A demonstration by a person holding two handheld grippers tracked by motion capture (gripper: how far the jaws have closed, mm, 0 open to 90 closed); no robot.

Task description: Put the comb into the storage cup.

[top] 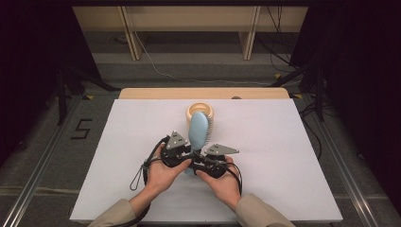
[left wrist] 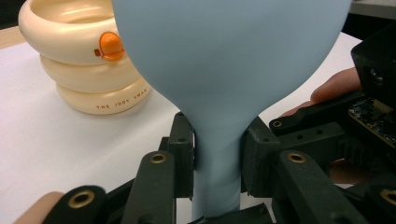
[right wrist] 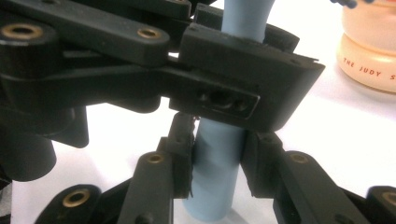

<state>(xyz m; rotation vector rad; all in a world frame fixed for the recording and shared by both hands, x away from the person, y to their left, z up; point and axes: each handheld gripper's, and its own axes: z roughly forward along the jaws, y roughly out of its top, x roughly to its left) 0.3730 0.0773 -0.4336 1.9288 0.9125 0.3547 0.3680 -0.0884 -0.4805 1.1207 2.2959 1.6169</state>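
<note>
A light blue hairbrush (top: 198, 128) stands tilted over the white board, head up and away from me. Both grippers clamp its handle. My left gripper (top: 188, 156) is shut on the handle just under the head; in the left gripper view its pads press the narrow neck of the brush (left wrist: 233, 60) from both sides. My right gripper (top: 202, 165) is shut on the handle lower down; in the right gripper view the blue handle (right wrist: 215, 158) sits tight between its pads, with the left gripper's body (right wrist: 247, 79) crossing just above.
A cream container of stacked rings (top: 194, 109) stands right behind the brush head, with an orange knob (left wrist: 111, 45) on its side and lettering on its base (right wrist: 369, 56). The white board (top: 293, 156) lies on a wooden table; floor, cables and shelf legs lie beyond.
</note>
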